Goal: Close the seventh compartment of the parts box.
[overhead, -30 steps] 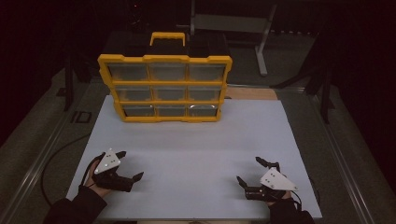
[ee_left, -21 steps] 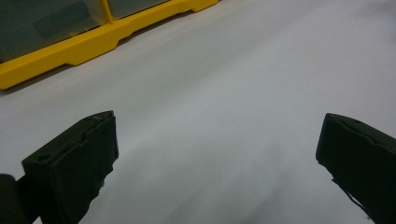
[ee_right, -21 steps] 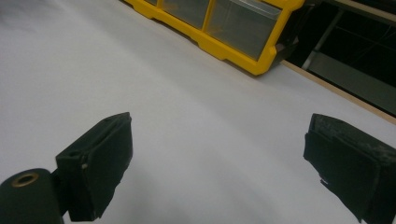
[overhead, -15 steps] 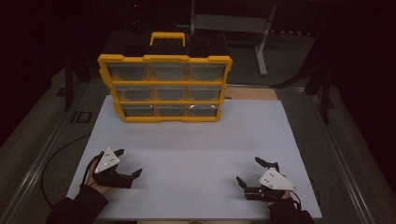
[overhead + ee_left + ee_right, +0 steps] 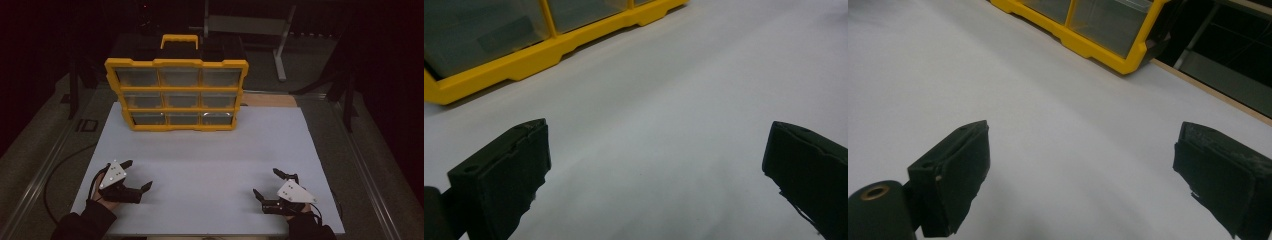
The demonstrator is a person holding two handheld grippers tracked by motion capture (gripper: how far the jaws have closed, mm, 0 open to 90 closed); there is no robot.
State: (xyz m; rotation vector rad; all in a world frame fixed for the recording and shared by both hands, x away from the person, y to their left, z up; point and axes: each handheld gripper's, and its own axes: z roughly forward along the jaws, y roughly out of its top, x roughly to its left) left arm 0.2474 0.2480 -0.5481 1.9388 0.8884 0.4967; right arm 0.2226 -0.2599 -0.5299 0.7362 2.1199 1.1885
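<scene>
Two grippers rest low on the white worktop [image 5: 210,155], one at each near corner, and you hold nothing in either. Your left gripper [image 5: 134,175] has its jaws set wide apart, with bare worktop between them in the left gripper view. Your right gripper [image 5: 267,184] stands the same: jaws wide apart and nothing between them.

The yellow drawer organizer [image 5: 176,94] stands upright at the far side of the worktop, well apart from both grippers, with its black and yellow carry handle [image 5: 179,41] on top. Nine clear-fronted drawers show in three rows of three, all apparently pushed in. What they contain cannot be told through the fronts.

Risks noted, as judgement only:
- The organizer stands tall on a narrow base. If you pull a top-row drawer with one gripper alone, the whole unit is likely to tip or slide toward you. Brace the frame with the other gripper.
- The drawer fronts look smooth and offer little lip. A shallow bite may slip off, so seat the jaws fully before you pull.
- The unit's right end sits close to the far right edge of the white surface, where a wooden strip [image 5: 270,100] shows. A sideways push could shift it off the surface.
- The scene is dim. You could misjudge which drawer you are lined up with, so check through the gripper view before you close.
</scene>
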